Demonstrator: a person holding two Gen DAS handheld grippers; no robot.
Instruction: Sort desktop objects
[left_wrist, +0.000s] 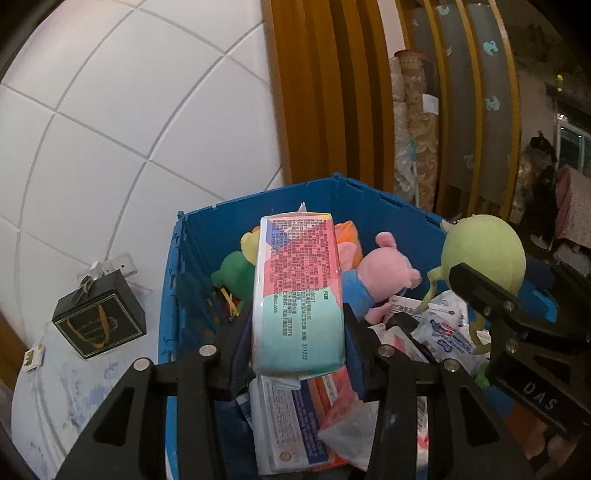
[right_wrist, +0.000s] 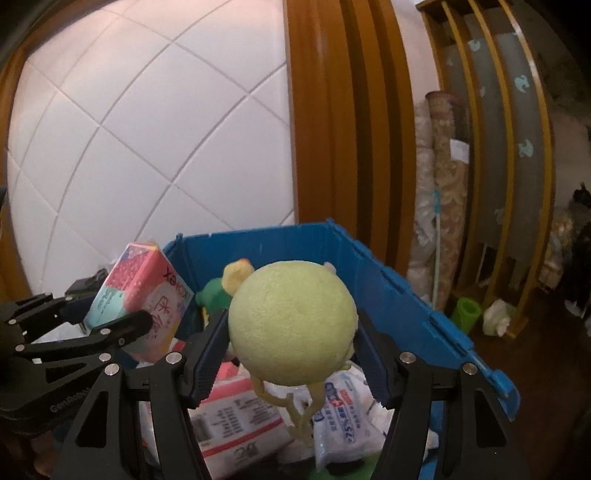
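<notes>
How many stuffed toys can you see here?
4: a round green toy held in the right tool; pink pig, green toy, yellow toy in the blue crate. More may be buried.

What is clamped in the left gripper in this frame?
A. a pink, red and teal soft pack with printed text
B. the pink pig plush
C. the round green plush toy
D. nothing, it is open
A: in the left wrist view the left gripper has its jaws closed on the sides of the soft pack, held above the blue crate; the green plush toy sits in the right gripper.

The green plush ball (right_wrist: 291, 321) hides the pink pig (left_wrist: 388, 277) (right wrist view), and its own face.
</notes>
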